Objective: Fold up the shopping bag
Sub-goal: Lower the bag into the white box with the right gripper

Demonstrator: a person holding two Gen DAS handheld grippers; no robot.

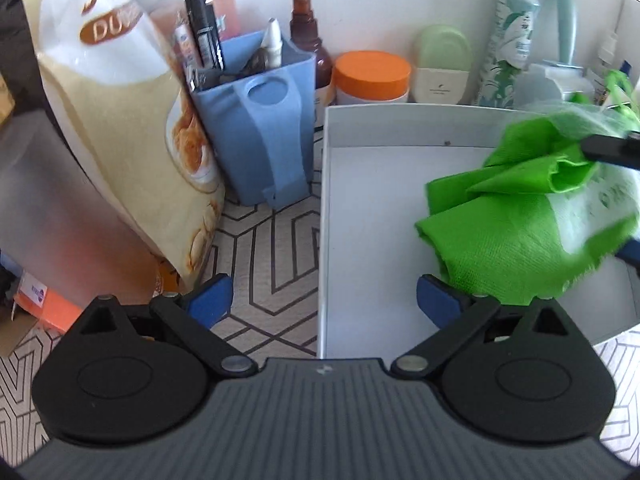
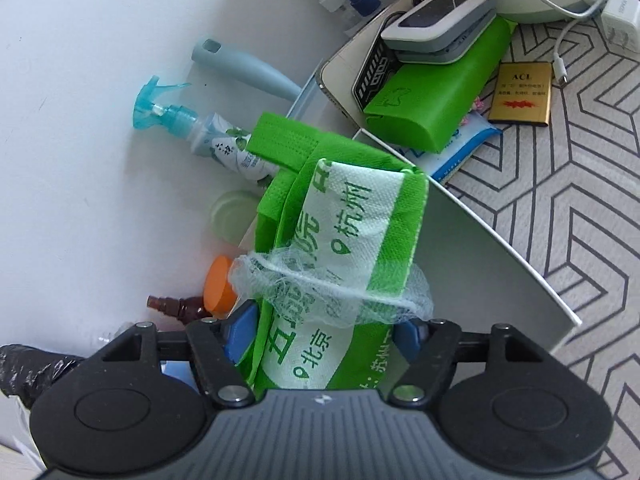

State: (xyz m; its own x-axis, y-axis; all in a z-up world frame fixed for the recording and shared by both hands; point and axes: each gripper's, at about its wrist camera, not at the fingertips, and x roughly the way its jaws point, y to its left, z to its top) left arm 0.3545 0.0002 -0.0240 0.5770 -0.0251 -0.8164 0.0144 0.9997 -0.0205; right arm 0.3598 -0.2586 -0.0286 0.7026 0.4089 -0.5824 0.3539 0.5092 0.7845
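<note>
Over a white tray (image 1: 400,124), the right gripper's (image 2: 324,334) parted fingers (image 2: 240,330) flank the soft, light folded shopping bag (image 2: 340,240); the netted middle looks the surest hold; the left gripper (image 1: 324,300) gapes empty.

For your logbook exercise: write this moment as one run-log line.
stage: folded green bag over white tray | right tongs: around bag | left tongs: open, empty

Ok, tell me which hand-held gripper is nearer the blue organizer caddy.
Left. The left hand-held gripper hangs open over the patterned mat just in front of the blue organizer caddy. The right hand-held gripper, with the green shopping bag between its fingers, is over the white tray's far side.
</note>
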